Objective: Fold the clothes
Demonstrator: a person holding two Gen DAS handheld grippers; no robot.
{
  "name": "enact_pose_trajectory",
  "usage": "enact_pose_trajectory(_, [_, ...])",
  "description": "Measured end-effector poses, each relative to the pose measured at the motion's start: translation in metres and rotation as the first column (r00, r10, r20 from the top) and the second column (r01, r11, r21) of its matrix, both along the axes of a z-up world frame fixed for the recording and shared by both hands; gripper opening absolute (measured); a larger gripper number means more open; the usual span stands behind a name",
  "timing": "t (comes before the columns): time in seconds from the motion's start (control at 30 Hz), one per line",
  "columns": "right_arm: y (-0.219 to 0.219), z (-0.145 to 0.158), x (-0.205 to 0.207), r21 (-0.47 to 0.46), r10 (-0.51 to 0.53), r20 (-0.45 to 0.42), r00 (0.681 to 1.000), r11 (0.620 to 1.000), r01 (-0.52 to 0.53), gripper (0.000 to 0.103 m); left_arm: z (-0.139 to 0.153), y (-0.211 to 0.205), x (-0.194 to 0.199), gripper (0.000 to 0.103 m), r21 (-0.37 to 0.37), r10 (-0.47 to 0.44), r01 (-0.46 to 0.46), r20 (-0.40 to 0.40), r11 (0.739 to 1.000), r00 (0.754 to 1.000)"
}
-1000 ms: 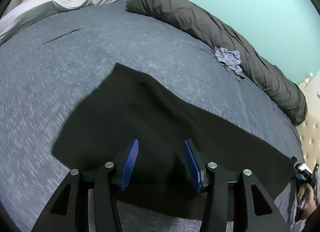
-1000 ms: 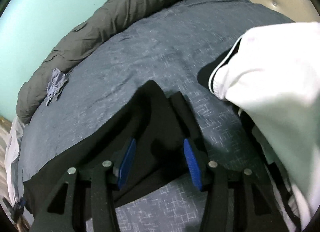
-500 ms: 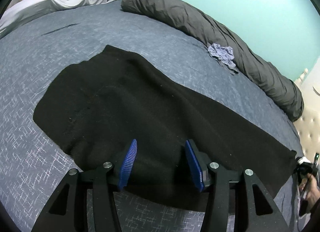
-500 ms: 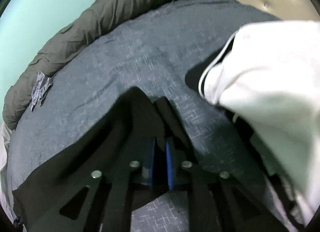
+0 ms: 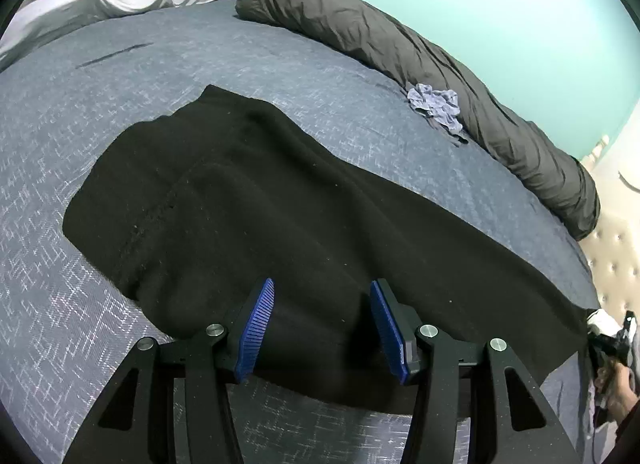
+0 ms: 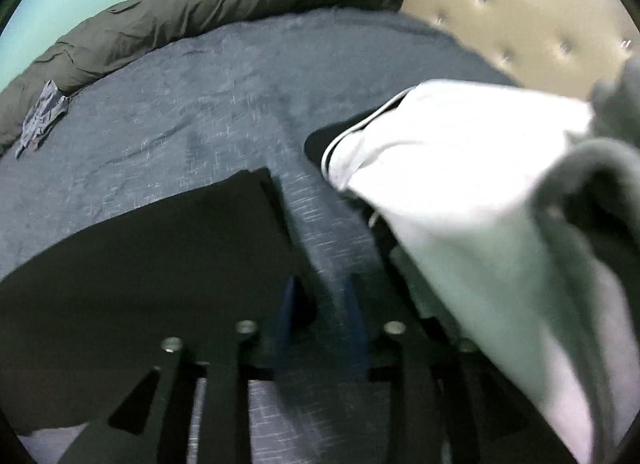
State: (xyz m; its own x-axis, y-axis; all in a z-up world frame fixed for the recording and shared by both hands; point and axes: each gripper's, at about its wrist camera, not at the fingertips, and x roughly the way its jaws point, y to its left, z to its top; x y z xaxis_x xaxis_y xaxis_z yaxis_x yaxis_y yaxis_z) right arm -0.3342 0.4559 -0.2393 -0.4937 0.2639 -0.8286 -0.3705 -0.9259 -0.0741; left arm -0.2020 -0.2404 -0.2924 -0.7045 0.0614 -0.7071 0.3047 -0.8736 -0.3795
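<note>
A long black garment [image 5: 280, 204] lies spread flat across the blue-grey bed [image 5: 100, 76]. My left gripper [image 5: 322, 324] hangs open over its near edge. The blue pads [image 5: 258, 324] stand apart and the cloth lies slack beneath and between them. In the blurred right wrist view, the jaws of my right gripper [image 6: 320, 316] are opening. Bed sheet shows between its fingers, and the black garment's end [image 6: 160, 248] lies just left of them, let go. A hand with that gripper shows at the far right edge of the left wrist view.
A white garment with black trim [image 6: 460, 168] is heaped right of the right gripper. A rolled dark grey duvet [image 5: 400, 44] runs along the far side, with a small crumpled blue-grey cloth [image 5: 436, 104] against it. The tufted headboard [image 6: 520, 4] is at the right.
The black garment, lifted a second ago, now lies flat. The right gripper shut on the garment's end half a second ago, then parted; the end now sits left of its fingers.
</note>
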Motion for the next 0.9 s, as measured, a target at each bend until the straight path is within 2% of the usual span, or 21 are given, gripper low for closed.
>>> enact_pose_trajectory(0.1, [-0.011, 0.016, 0.008, 0.08, 0.028, -0.082, 0.996, 0.997, -0.021, 0.029, -0.001, -0.001, 0.001, 0.054, 0.009, 0.004, -0.004, 0.0, 1.0, 1.0])
enact_pose_trajectory(0.2, [-0.028, 0.025, 0.007, 0.073, 0.094, -0.146, 0.985, 0.994, -0.084, 0.029, -0.001, -0.003, 0.001, 0.054, 0.017, 0.003, -0.003, 0.003, 1.0, 1.0])
enact_pose_trajectory(0.33, [-0.068, 0.022, -0.001, -0.006, 0.19, -0.181, 0.965, 0.981, -0.194, 0.029, -0.001, -0.007, 0.003, 0.054, 0.023, 0.015, -0.015, 0.008, 1.0, 1.0])
enact_pose_trajectory(0.43, [-0.105, 0.02, -0.006, -0.056, 0.267, -0.202, 0.942, 0.957, -0.284, 0.034, 0.005, -0.012, 0.009, 0.054, 0.006, 0.05, -0.05, -0.001, 0.999, 0.999])
enact_pose_trajectory(0.47, [-0.122, 0.018, -0.009, -0.073, 0.311, -0.21, 0.927, 0.94, -0.332, 0.037, 0.006, -0.015, 0.011, 0.054, 0.007, 0.06, -0.06, -0.003, 0.998, 0.998])
enact_pose_trajectory(0.5, [-0.14, 0.018, -0.009, -0.095, 0.359, -0.211, 0.909, 0.918, -0.385, 0.046, 0.007, -0.018, 0.012, 0.054, 0.014, 0.064, -0.064, -0.001, 0.998, 0.998])
enact_pose_trajectory(0.53, [-0.158, 0.017, -0.01, -0.117, 0.407, -0.213, 0.888, 0.892, -0.437, 0.051, 0.007, -0.021, 0.013, 0.054, 0.024, 0.068, -0.068, 0.004, 0.997, 0.998])
enact_pose_trajectory(0.6, [-0.201, 0.012, -0.012, -0.149, 0.49, -0.199, 0.849, 0.841, -0.521, 0.051, 0.008, -0.026, 0.015, 0.054, 0.046, 0.077, -0.077, 0.004, 0.996, 0.997])
enact_pose_trajectory(0.67, [-0.23, 0.01, -0.01, -0.181, 0.525, -0.197, 0.828, 0.811, -0.557, 0.051, 0.011, -0.027, 0.017, 0.054, 0.044, 0.08, -0.08, 0.003, 0.996, 0.997])
enact_pose_trajectory(0.77, [-0.265, 0.008, 0.001, -0.288, 0.529, -0.23, 0.817, 0.764, -0.577, 0.051, 0.018, -0.03, 0.024, 0.055, 0.025, 0.086, -0.086, -0.007, 0.996, 0.996])
enact_pose_trajectory(0.9, [-0.309, 0.002, 0.033, -0.349, 0.536, -0.263, 0.802, 0.722, -0.597, 0.051, 0.018, -0.045, 0.037, 0.055, 0.053, 0.107, -0.106, -0.011, 0.993, 0.994])
